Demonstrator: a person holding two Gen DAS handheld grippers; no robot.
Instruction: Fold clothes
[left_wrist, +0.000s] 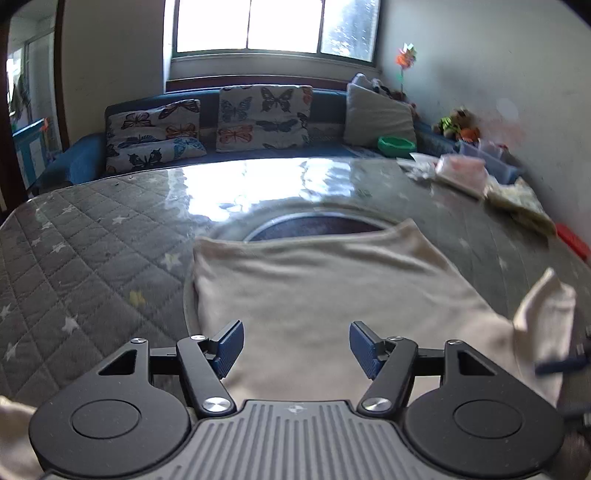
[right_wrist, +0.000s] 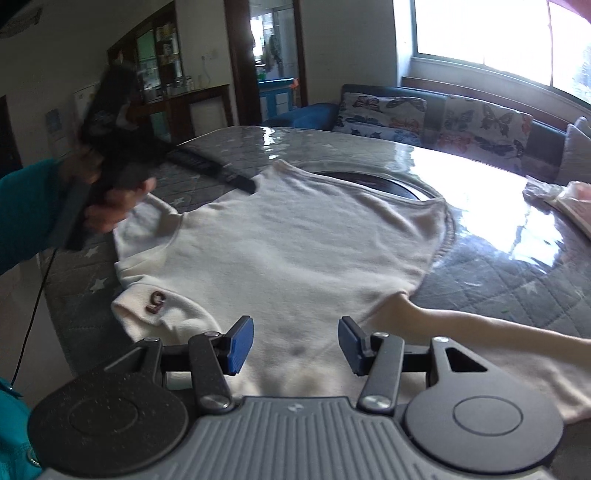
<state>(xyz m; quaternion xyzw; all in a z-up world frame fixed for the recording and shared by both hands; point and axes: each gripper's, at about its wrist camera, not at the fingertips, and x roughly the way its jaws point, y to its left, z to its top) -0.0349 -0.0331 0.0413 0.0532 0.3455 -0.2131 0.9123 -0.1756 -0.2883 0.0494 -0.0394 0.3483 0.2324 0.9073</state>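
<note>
A cream top (right_wrist: 288, 240) lies spread flat on the worktop (right_wrist: 498, 273), which is covered in grey star-print quilting under clear plastic, its far hem over a round dark inset. The left hand-held gripper (left_wrist: 296, 347) hangs above the cloth, blue pads parted and empty. The right hand-held gripper (right_wrist: 296, 343) hovers over the near part of the garment, likewise released, beside a sleeve (right_wrist: 480, 325) trailing right.

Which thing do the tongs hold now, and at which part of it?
Nothing is held. The left tongs and the right tongs both stand open above the white shirt.
</note>
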